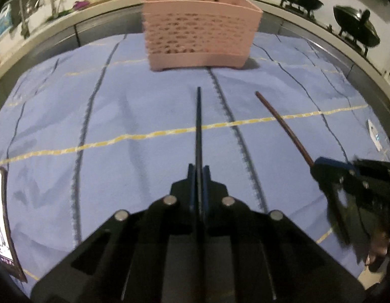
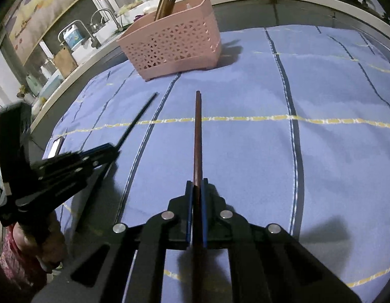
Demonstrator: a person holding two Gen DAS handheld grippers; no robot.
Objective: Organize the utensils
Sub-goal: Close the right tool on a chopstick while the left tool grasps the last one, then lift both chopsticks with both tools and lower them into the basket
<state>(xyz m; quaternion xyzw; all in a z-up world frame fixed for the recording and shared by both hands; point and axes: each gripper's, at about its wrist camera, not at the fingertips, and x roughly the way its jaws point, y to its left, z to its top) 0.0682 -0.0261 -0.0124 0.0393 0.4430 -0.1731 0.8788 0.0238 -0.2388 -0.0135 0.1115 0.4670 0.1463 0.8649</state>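
Cloth (image 1: 68, 116): blue, lined, covering the counter.
Basket (image 1: 200, 38): pink, perforated, upright at the cloth's far edge; utensils inside cut off by the frame, hard to identify.
Left gripper (image 1: 199, 176): clamped on a dark stick (image 1: 199, 126), long axis pointing straight at the basket.
Right gripper (image 2: 197, 189): clamped on a brown stick (image 2: 198, 136), axis aimed right of the basket; neither hand clearly nearer.

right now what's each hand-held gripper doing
left hand-held gripper: closed on the black chopstick
right hand-held gripper: closed on the brown chopstick
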